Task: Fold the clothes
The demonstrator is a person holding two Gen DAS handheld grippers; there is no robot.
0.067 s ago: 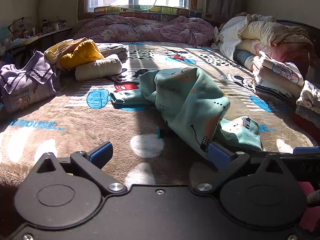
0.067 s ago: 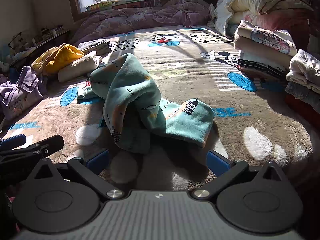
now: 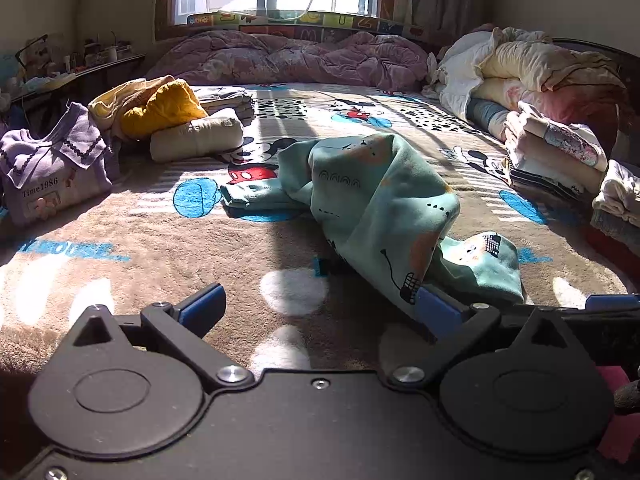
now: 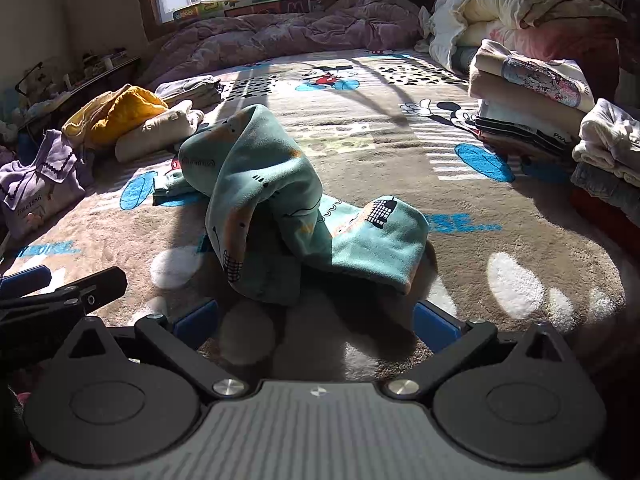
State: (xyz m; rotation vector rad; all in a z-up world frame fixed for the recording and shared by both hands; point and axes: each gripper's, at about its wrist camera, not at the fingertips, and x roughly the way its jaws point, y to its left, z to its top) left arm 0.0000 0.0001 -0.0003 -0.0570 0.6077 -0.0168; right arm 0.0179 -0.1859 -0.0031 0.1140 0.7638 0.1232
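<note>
A teal patterned garment [image 3: 380, 208] lies crumpled in a heap on the cartoon-print blanket [image 3: 160, 264], one end trailing off to the left. My left gripper [image 3: 320, 308] stands open just in front of it, its right blue pad beside the cloth's near hem, with nothing between the fingers. In the right wrist view the same garment [image 4: 280, 200] sits ahead of my right gripper [image 4: 316, 320], which is open wide and holds nothing. The left gripper [image 4: 60, 292] shows at that view's left edge.
Folded clothes are stacked at the right [image 4: 528, 92], with rolled quilts [image 3: 520, 68] behind them. At the left lie a yellow garment [image 3: 160, 108], a cream roll [image 3: 196, 140] and a purple sweatshirt [image 3: 52, 176]. A purple quilt [image 3: 288, 56] lines the back under the window.
</note>
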